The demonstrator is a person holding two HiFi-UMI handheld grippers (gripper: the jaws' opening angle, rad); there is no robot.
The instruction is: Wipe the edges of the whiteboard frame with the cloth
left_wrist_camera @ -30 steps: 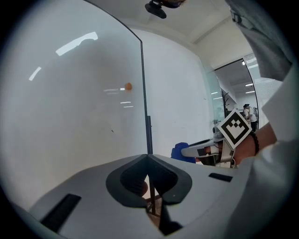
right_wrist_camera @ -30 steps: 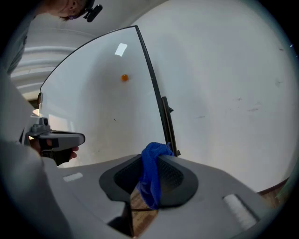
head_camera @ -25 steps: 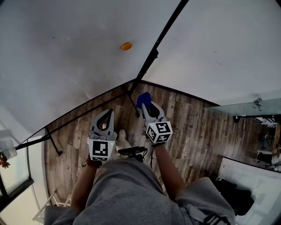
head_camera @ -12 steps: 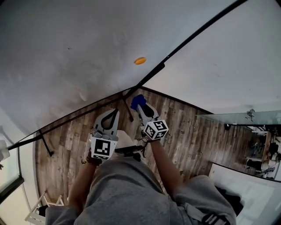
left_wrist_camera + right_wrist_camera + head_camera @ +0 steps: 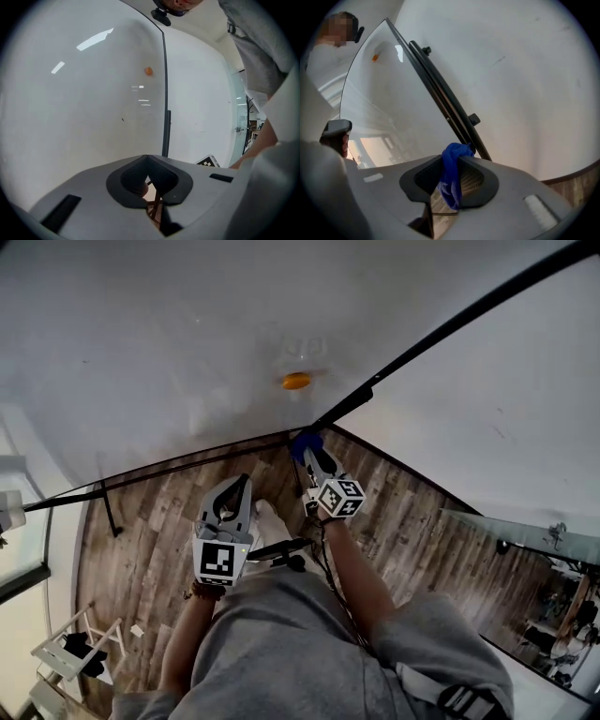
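A large whiteboard (image 5: 159,343) stands in front of me, its black frame edge (image 5: 450,324) running from the upper right down to the bottom corner. My right gripper (image 5: 306,444) is shut on a blue cloth (image 5: 302,440), held at the frame's lower corner. In the right gripper view the blue cloth (image 5: 452,173) hangs between the jaws, its top touching the black frame (image 5: 440,93). My left gripper (image 5: 234,486) hangs lower left, shut and empty, away from the board. The left gripper view shows the frame edge (image 5: 164,93) as a vertical black bar.
An orange magnet (image 5: 296,382) sticks on the whiteboard above the cloth. The board's black stand legs (image 5: 108,507) rest on the wood-plank floor (image 5: 403,512). A white wall (image 5: 525,418) lies right of the frame. A glass panel (image 5: 534,531) and furniture sit at the far right.
The head view has swung, so the board's frame now runs more steeply to the upper right. The right gripper with the cloth has moved up to the frame's lower corner. The left gripper barely moved.
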